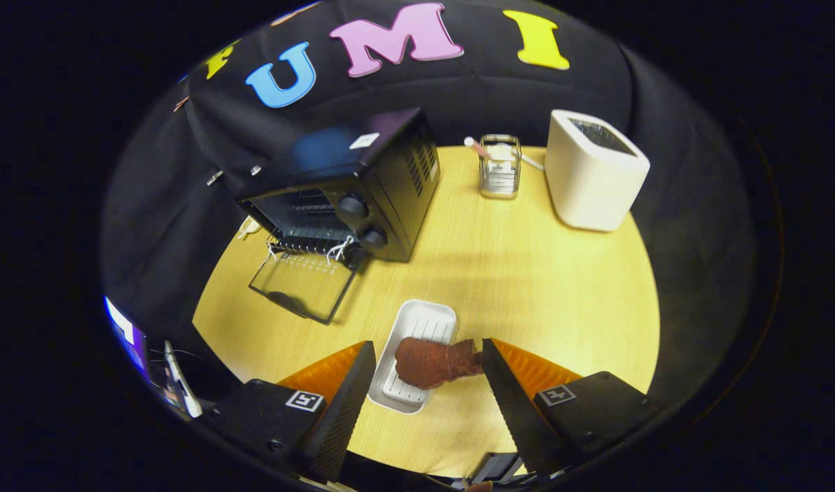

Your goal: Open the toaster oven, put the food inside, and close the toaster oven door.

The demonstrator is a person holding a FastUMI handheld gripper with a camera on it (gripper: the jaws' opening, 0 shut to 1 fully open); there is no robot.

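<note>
Food [432,362] lies on a small white tray [428,321] on the wooden counter [527,273], right between the two fingers of the hand-held gripper [428,365]. It is a brown, lumpy piece, shaped a bit like a chicken leg. The fingers are spread wide apart. One finger looks very close to the thin end of the food, but I cannot tell if it touches, and the other finger is off to the side of the tray, so nothing is being pinched yet. The toaster oven [363,184] sits well beyond the fingers, and its glass door [301,283] is already folded down flat on the counter, so the opening part looks done. I think the step now is picking up the food. The next move would be to bring the fingers together on the fat part of the food, softly, so it does not slip or squash. Then it must be lifted and carried over to the open oven. A white toaster [592,174] and a little wire holder [499,167] stand far back, out of the way.
</note>
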